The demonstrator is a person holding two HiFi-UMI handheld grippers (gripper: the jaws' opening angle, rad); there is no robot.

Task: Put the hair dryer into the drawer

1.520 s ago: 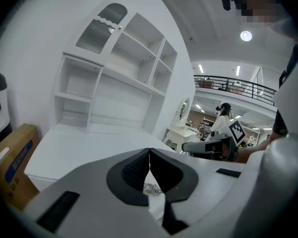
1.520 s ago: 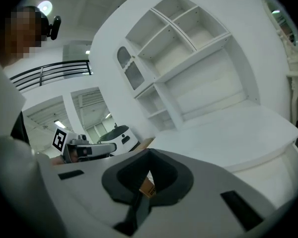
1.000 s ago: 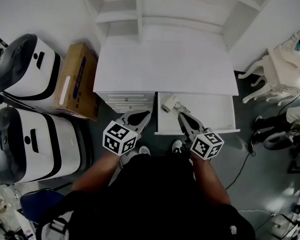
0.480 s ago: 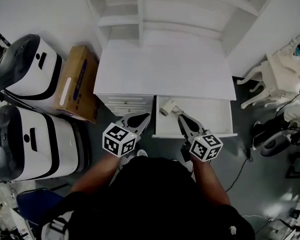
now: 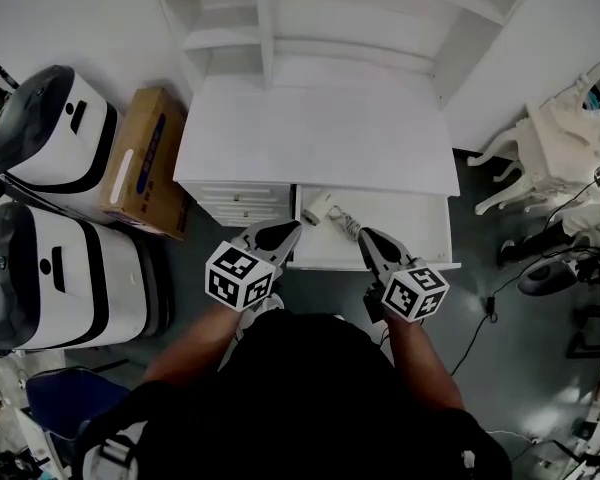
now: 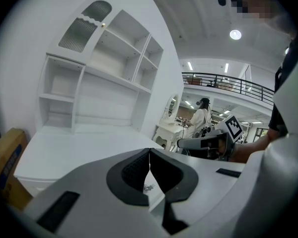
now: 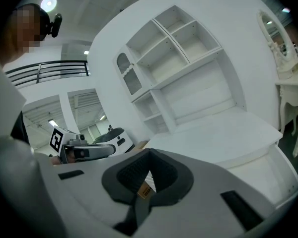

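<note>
A white hair dryer [image 5: 319,208] lies in the open white drawer [image 5: 410,230] under the desk top [image 5: 315,133], at the drawer's left end, its cord [image 5: 345,224] coiled beside it. My right gripper [image 5: 364,234] is shut and empty, its tip over the drawer's front edge just right of the cord. Left of the drawer's corner, in front of the closed drawers [image 5: 242,204], my left gripper [image 5: 288,228] is also shut on nothing. The left gripper view shows the left gripper's pads [image 6: 149,155] meeting, and the right gripper view shows the same for the right gripper [image 7: 149,158].
A white shelf unit [image 5: 310,18] stands on the desk's back. Two white and black machines [image 5: 50,138] [image 5: 60,278] and a cardboard box [image 5: 140,163] sit on the floor at left. White chairs [image 5: 565,138] and cables [image 5: 485,313] are at right.
The desk and drawer have slid a little left in the head view. The right gripper's tip now sits slightly further from the dryer. Both grippers stay shut.
</note>
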